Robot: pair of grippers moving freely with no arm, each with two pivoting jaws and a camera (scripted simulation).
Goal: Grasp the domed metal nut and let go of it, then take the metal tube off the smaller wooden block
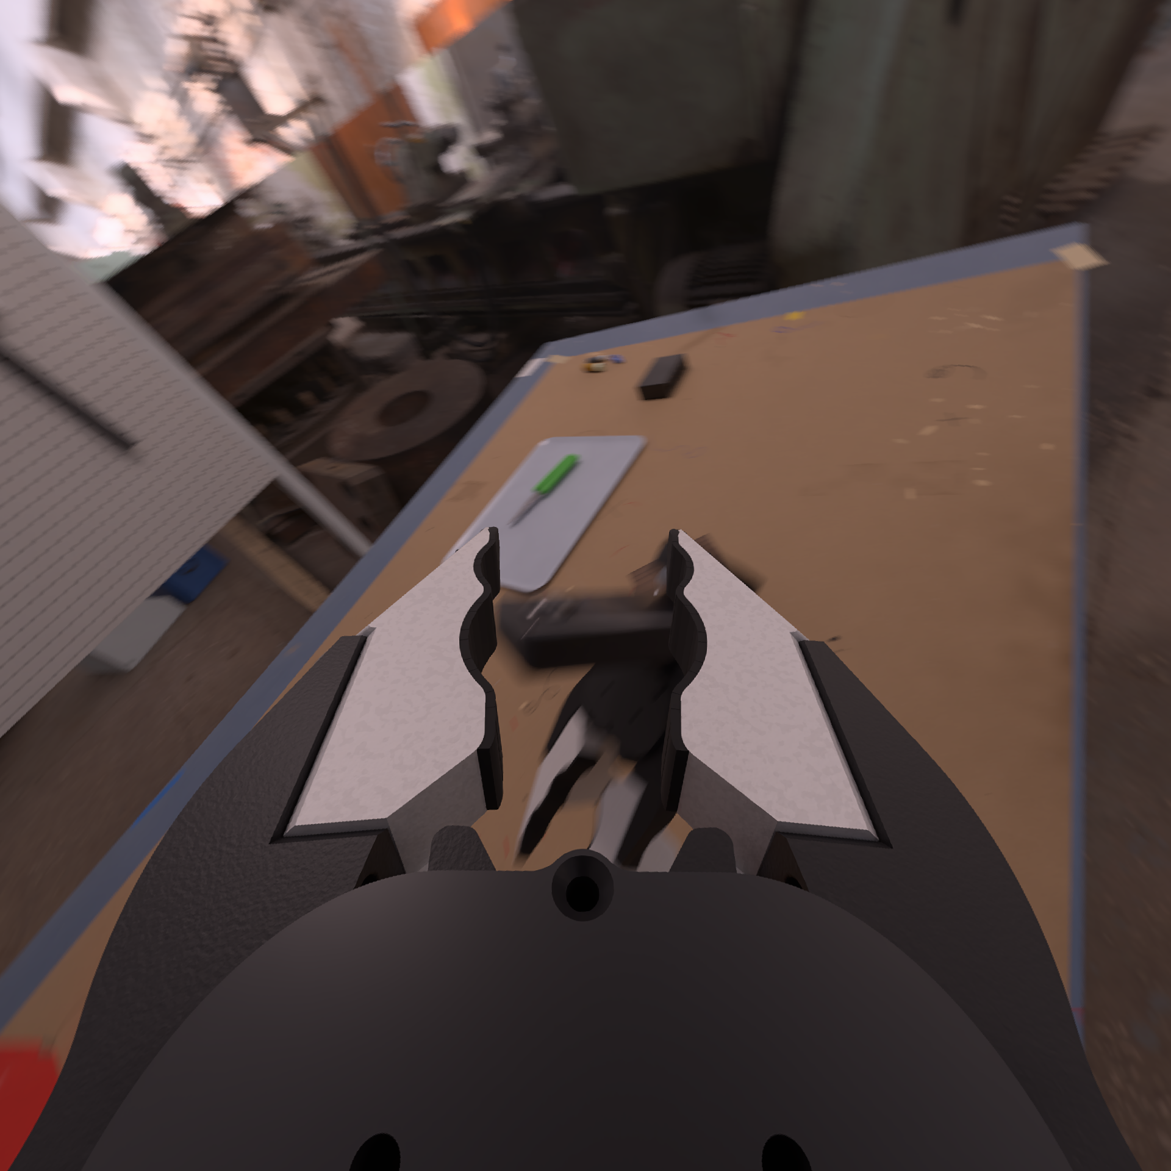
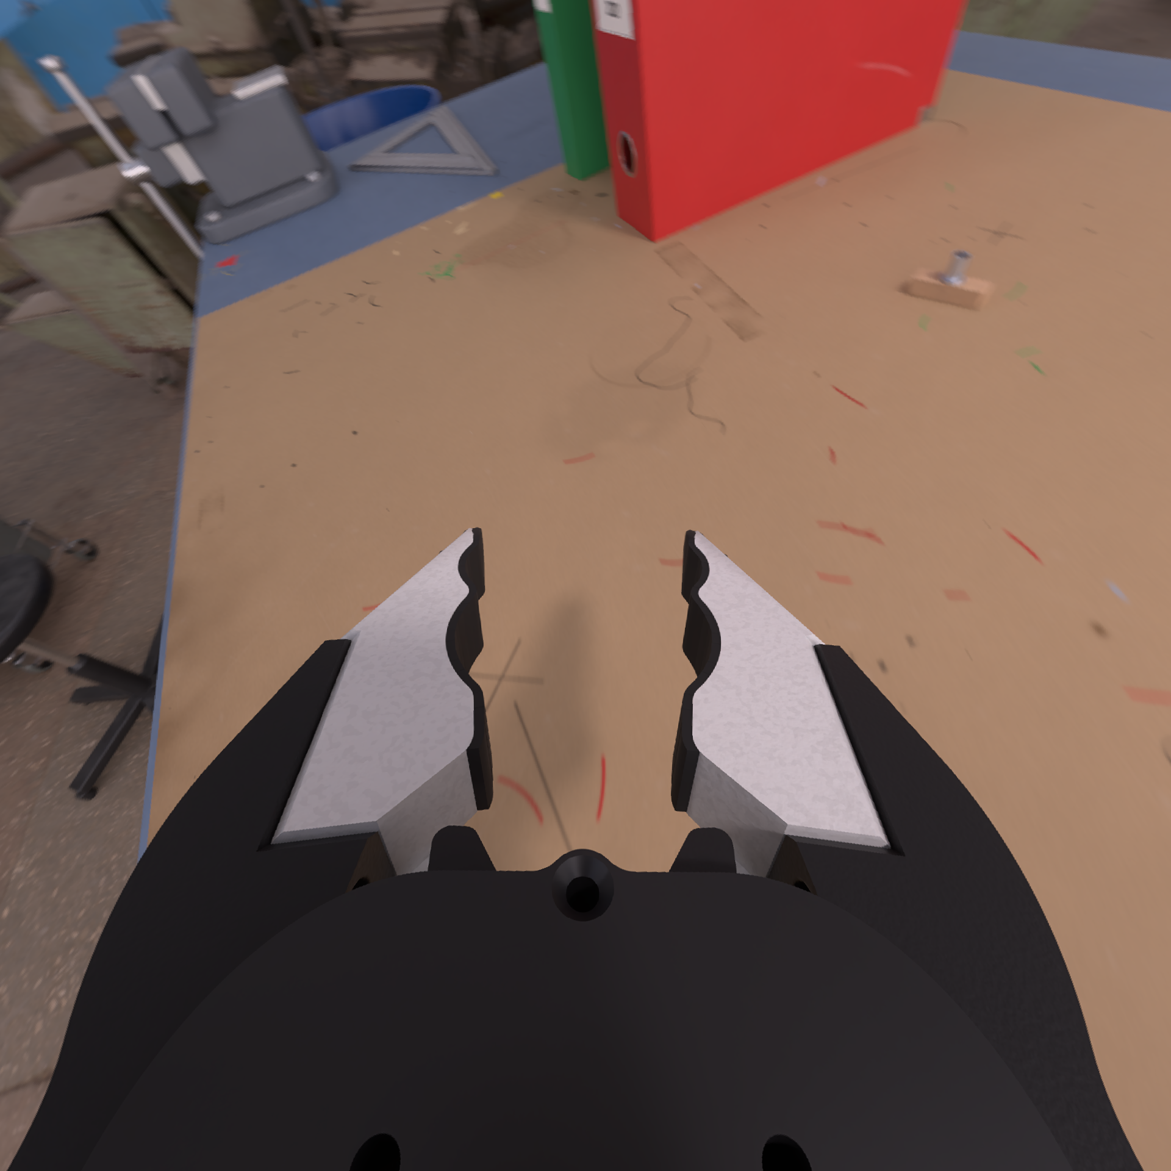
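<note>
A short metal tube (image 2: 957,266) stands upright on a small light wooden block (image 2: 948,293) at the far right of the table in the right wrist view. My right gripper (image 2: 582,538) is open and empty, well short of the block and to its left, above bare tabletop. My left gripper (image 1: 582,545) is open and empty. Between its fingers the right gripper (image 1: 570,830) shows lower down, blurred. I see no domed metal nut and no second wooden block in either view.
A grey mat (image 1: 589,462) with a green-handled screwdriver (image 1: 548,481) lies ahead of the left gripper, with dark blocks (image 1: 662,377) (image 1: 570,627) near it. A red binder (image 2: 760,108), a green binder (image 2: 570,89), a grey vise (image 2: 241,146) and a set square (image 2: 424,149) stand at the back.
</note>
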